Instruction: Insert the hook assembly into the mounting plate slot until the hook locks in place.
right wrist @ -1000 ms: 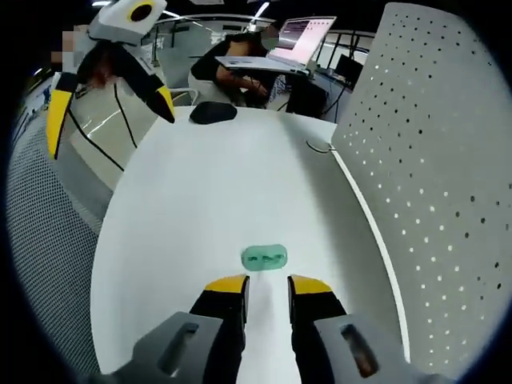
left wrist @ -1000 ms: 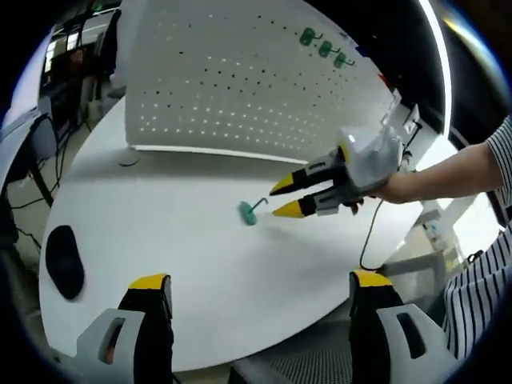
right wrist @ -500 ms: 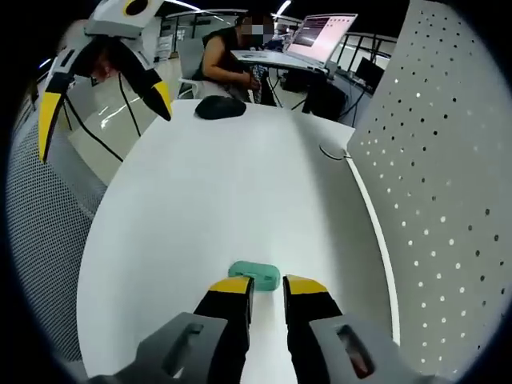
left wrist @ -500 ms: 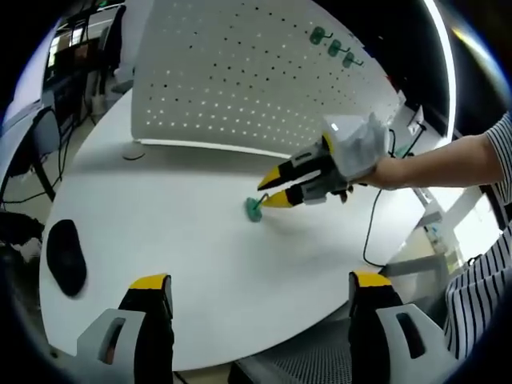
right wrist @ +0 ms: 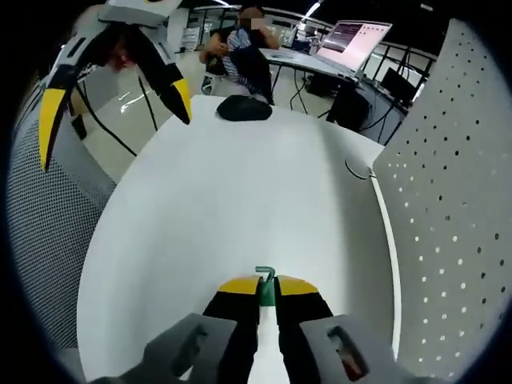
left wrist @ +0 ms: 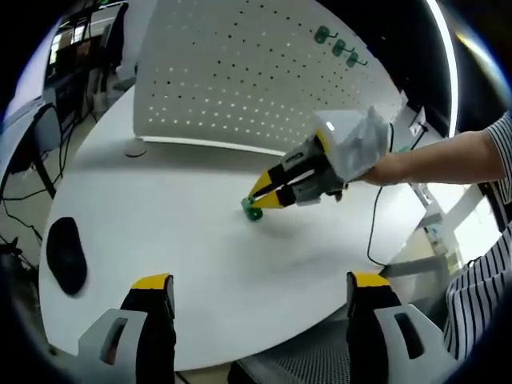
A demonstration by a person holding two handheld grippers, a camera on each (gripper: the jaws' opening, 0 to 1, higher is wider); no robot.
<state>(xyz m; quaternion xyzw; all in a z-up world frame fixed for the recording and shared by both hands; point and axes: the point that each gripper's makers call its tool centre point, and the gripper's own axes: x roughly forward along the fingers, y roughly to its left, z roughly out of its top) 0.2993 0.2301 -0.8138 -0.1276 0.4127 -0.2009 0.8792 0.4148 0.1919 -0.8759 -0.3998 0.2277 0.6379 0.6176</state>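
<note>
Pegboard [left wrist: 240, 72] — white, dotted with holes — stands upright at the far side of the round white table [left wrist: 184, 256], and three green hooks [left wrist: 336, 46] already hang in a row near its upper right corner in the left gripper view. One more green hook [left wrist: 254, 210] sits out on the tabletop, well apart from the board. The right gripper [left wrist: 262, 194], held by a person's bare forearm reaching in from the right, has its two yellow-tipped jaws pressed together on this hook at the table surface. In the right gripper view the same hook [right wrist: 265, 290] shows as a thin green stem pinched between the two yellow tips of the right gripper [right wrist: 266, 288], its bent end poking up just past them; the pegboard [right wrist: 456, 176] runs along the right edge.

The left gripper [left wrist: 260, 296] hovers back from the table's near edge with its two jaws spread wide apart, nothing between them. One black computer mouse [left wrist: 66, 258] lies on the table's left side. Beyond the table a laptop [right wrist: 352, 40] glows on a desk.
</note>
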